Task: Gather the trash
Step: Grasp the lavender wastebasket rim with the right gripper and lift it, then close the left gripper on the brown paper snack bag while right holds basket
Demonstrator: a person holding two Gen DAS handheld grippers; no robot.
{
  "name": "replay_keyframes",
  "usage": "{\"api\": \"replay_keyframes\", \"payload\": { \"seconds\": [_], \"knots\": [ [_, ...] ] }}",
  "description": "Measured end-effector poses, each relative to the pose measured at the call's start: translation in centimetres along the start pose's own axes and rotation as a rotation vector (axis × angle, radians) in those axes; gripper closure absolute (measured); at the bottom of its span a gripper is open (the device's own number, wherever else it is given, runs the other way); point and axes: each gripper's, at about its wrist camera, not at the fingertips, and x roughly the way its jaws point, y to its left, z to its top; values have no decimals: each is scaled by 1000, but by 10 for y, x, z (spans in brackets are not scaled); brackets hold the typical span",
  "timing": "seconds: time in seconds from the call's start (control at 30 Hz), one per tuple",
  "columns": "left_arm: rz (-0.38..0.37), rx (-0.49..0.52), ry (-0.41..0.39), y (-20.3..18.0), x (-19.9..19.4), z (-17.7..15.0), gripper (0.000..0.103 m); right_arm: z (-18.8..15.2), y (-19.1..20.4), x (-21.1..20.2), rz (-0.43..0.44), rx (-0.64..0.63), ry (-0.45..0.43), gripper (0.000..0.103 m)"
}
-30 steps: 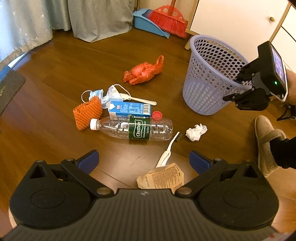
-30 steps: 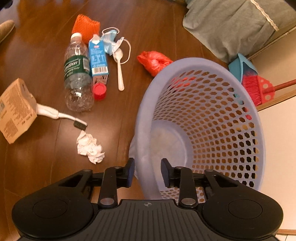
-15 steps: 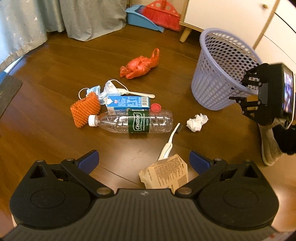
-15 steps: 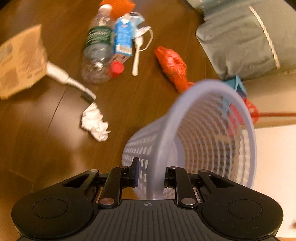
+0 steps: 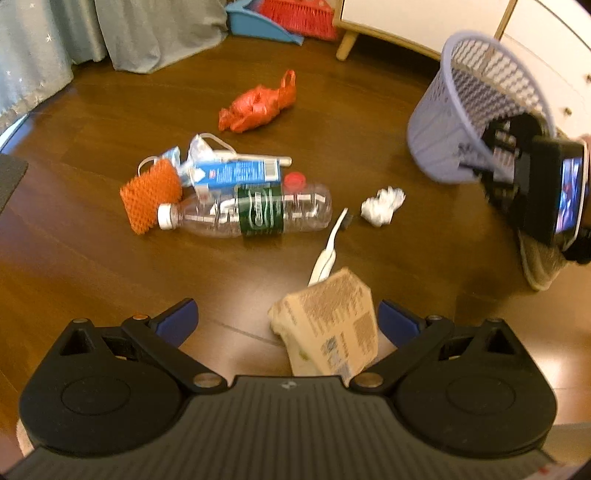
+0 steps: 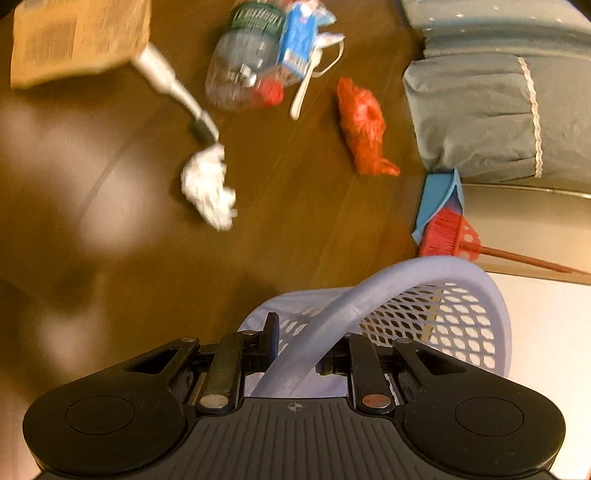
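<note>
My left gripper is open and low over the wooden floor, with a brown cardboard box lying between its blue fingers. Beyond it lie a white toothbrush, a clear plastic bottle, a blue carton, an orange mesh pad, a crumpled tissue and a red plastic bag. My right gripper is shut on the rim of the lilac mesh basket, which is tilted. From the left wrist, that basket leans at the far right.
A red broom and blue dustpan lean by the back wall, beside grey curtains and a white cabinet. A person's slippered foot stands right of the trash. Grey bedding hangs near the red bag.
The right gripper has closed on the basket's rim and tipped the basket over. The left gripper has moved in closer to the cardboard box, still open.
</note>
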Motion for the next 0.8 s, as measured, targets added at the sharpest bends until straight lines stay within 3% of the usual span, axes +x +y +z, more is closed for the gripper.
{"api": "replay_keyframes", "payload": {
  "seconds": [0.23,0.8],
  "knots": [
    [3,-13,47,7,19,-14,2,-3,3,16,-2,-102,10,88],
    [-55,32,63,-6,60,-23,6,-4,4,18,5,-128,5,97]
  ]
}}
